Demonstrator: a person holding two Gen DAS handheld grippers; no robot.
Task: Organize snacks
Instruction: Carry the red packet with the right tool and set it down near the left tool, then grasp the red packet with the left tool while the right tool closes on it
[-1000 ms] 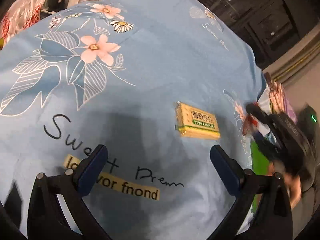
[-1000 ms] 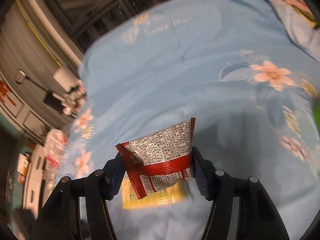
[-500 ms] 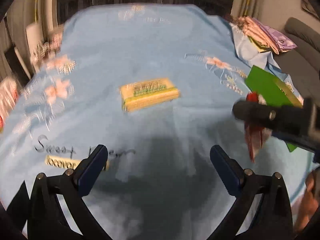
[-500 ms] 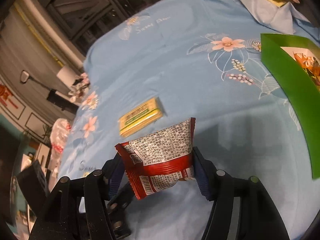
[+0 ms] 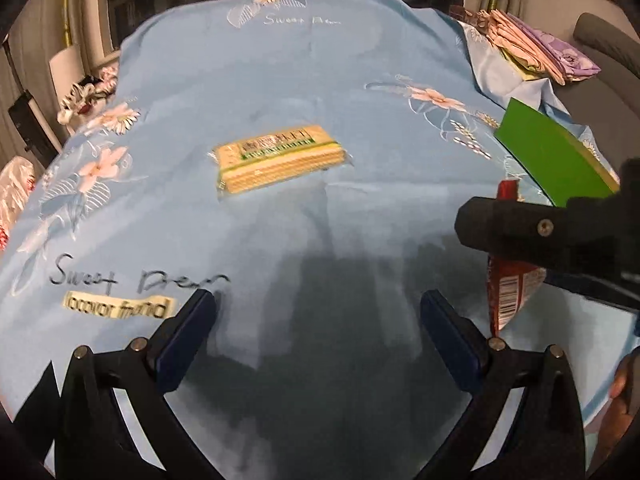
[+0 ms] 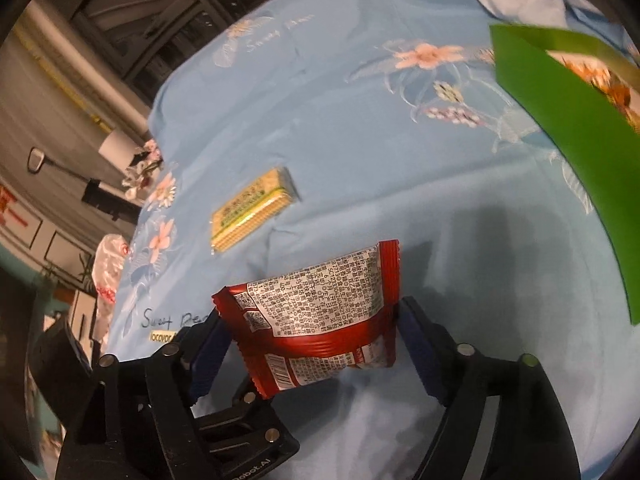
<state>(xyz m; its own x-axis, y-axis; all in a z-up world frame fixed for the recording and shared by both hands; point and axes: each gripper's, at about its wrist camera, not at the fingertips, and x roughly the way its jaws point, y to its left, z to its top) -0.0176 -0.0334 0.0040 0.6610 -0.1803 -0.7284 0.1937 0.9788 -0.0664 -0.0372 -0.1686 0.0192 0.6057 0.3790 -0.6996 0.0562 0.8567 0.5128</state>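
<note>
Two hand-held grippers: your right hand-held gripper [image 6: 308, 336], jaws just widening, barely brackets the red snack packet [image 6: 316, 316] above the blue cloth [image 6: 360, 152]; lower it gently beside the green box [image 6: 560, 120]. Your left hand-held gripper [image 5: 318, 328] gapes, holding nothing.

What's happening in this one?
A person with a gripper in each hand is sorting snacks on a blue cloth. The right gripper has just been opening, the red packet still between its jaws. The left gripper is open and empty. A yellow wafer pack lies ahead; a green box sits to the right.

Blue floral sheet [image 5: 360, 80] bearing cracker pack [image 5: 278, 158]
</note>
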